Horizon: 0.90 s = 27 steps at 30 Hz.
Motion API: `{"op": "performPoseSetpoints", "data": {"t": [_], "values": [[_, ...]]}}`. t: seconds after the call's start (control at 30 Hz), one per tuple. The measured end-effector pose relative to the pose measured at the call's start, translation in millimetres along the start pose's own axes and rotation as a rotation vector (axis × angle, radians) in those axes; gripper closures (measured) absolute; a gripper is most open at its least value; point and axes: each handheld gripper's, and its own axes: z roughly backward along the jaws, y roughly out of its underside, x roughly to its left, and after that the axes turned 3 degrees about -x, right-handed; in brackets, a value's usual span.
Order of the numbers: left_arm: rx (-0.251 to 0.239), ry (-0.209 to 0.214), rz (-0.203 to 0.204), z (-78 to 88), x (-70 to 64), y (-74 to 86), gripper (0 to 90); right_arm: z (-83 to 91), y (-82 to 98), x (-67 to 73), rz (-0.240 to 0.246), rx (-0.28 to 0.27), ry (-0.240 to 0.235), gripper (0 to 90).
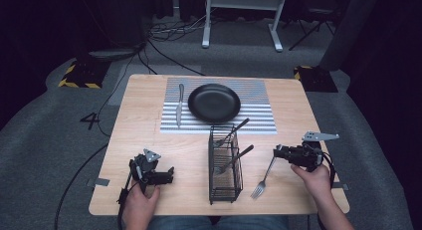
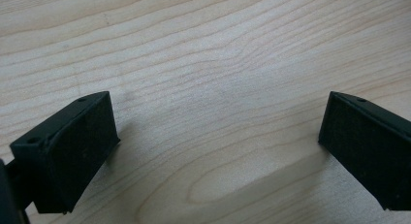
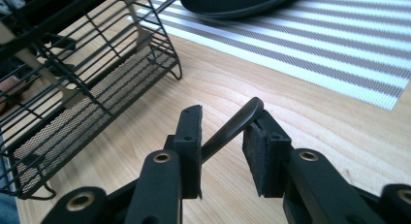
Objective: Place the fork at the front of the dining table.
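Note:
A fork (image 1: pixel 263 177) lies on the table right of the black wire caddy (image 1: pixel 225 163), tines toward me. Its dark handle (image 3: pixel 231 128) runs slantwise across the gap between the jaws of my right gripper (image 1: pixel 276 151) (image 3: pixel 222 132). The jaws stand a little apart around it, wider than the handle, so the gripper is open. My left gripper (image 1: pixel 169 175) (image 2: pixel 218 136) rests low over bare wood at the front left, wide open and empty. A black plate (image 1: pixel 214 102) sits on the striped placemat (image 1: pixel 259 110), with a knife (image 1: pixel 179 104) to its left.
Two more utensils (image 1: pixel 234 158) lean in the caddy, their handles pointing up and right. In the right gripper view the caddy (image 3: pixel 87 73) is close on the left, and the plate's edge (image 3: pixel 232 3) and the placemat (image 3: pixel 315 44) lie ahead.

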Motion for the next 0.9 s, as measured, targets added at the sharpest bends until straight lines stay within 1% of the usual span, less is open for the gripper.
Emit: {"op": "performPoseSetpoints", "data": {"t": [0.1, 0.17, 0.3, 0.4, 0.43, 0.47, 0.5, 0.7, 0.77, 0.9], "values": [[0.0, 0.0, 0.0, 0.0, 0.0, 0.0, 0.4, -4.0, 5.9, -9.4, -0.038, 0.006, -0.007, 67.3], [0.0, 0.0, 0.0, 0.0, 0.0, 0.0, 0.4, -7.2, 9.4, -14.8, -0.053, 0.012, -0.006, 65.6], [0.0, 0.0, 0.0, 0.0, 0.0, 0.0, 0.3, -14.2, 16.4, -24.6, -0.087, 0.033, 0.003, 59.3], [0.0, 0.0, -0.001, 0.0, 0.1, 0.0, 0.4, -18.2, 22.5, -32.9, -0.123, 0.038, -0.004, 57.8], [0.0, 0.0, -0.001, 0.0, 0.1, 0.0, 0.4, -18.2, 22.5, -32.9, -0.123, 0.038, -0.004, 57.8], [0.0, 0.0, -0.001, 0.0, 0.1, 0.0, 0.4, -20.1, 26.2, -38.2, -0.147, 0.039, -0.009, 57.6], [0.0, 0.0, -0.001, 0.0, 0.1, 0.0, 0.4, -20.5, 26.9, -39.2, -0.159, 0.041, -0.01, 57.6], [0.0, 0.0, 0.0, 0.0, 0.0, 0.0, 0.4, -23.7, 31.0, -46.7, -0.191, 0.053, 0.003, 55.8], [0.0, 0.0, 0.0, 0.0, 0.0, 0.0, 0.3, -24.3, 31.8, -47.7, -0.192, 0.054, 0.004, 55.4], [0.0, 0.0, -0.001, 0.0, 0.1, 0.0, 0.4, -26.2, 31.9, -47.3, -0.176, 0.069, 0.029, 52.8]]}}
